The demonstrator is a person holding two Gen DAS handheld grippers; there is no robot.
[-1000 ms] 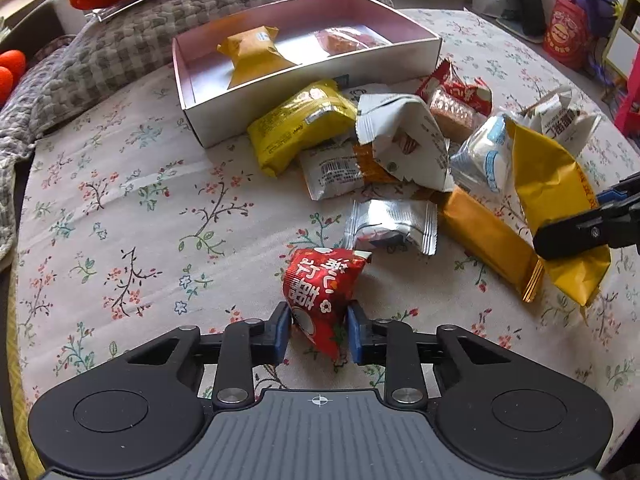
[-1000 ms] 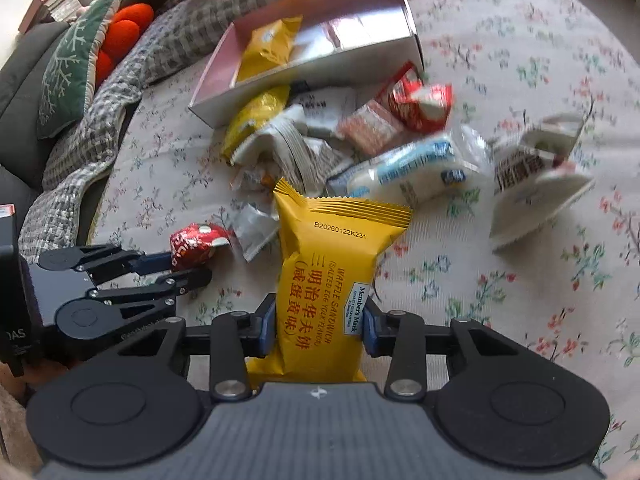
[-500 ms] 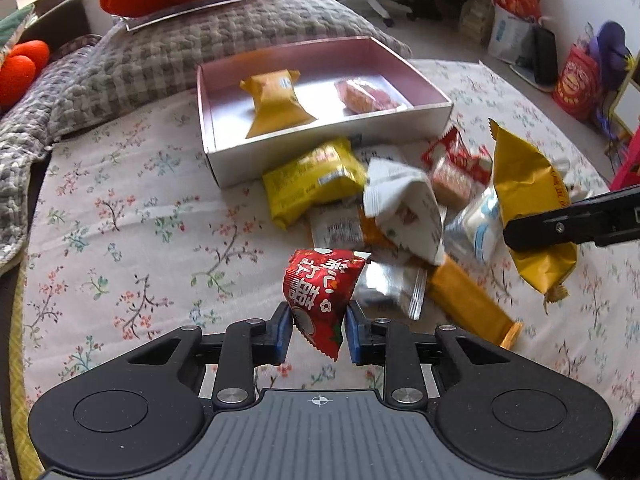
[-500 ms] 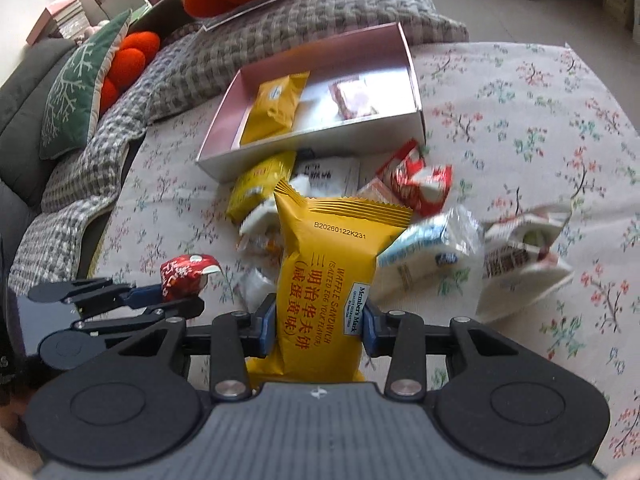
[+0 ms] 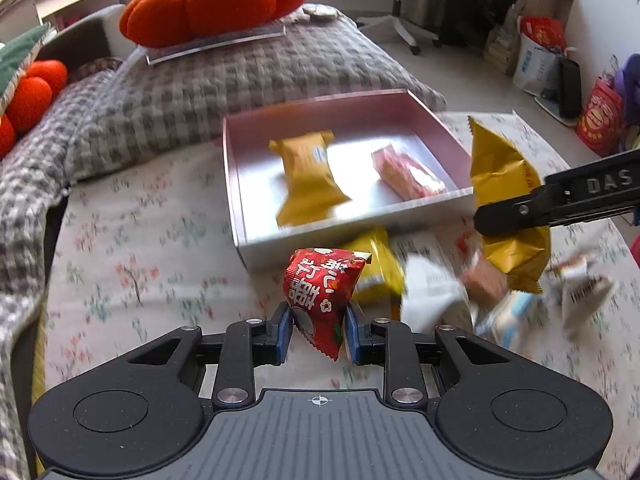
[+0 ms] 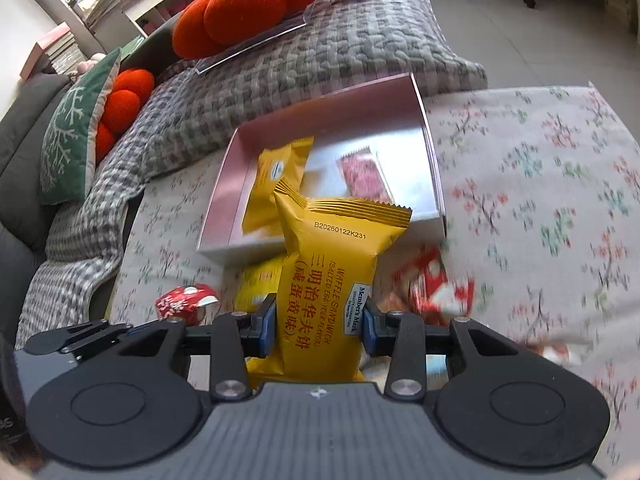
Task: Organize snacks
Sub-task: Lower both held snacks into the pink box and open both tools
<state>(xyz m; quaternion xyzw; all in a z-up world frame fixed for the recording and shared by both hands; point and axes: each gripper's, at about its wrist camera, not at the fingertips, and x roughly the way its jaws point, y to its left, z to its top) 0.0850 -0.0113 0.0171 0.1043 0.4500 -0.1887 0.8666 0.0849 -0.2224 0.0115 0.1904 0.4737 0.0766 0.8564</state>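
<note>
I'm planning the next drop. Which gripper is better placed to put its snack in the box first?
Right, probably. The right gripper holds the yellow pack with its top already at the box near wall. The left gripper holds the red pack short of that wall.

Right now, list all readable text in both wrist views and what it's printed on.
"B20260122K231", "WAFFLE SANDWICH", "(SALTED EGG YOLK FLAVOR)", "Member's Mark", plus Chinese characters: yellow packet in the right gripper.
"DAS": side of the right gripper, seen in the left view.
White Chinese characters, not legible to me: red packet in the left gripper.
Loose snacks' print: blurred.
</note>
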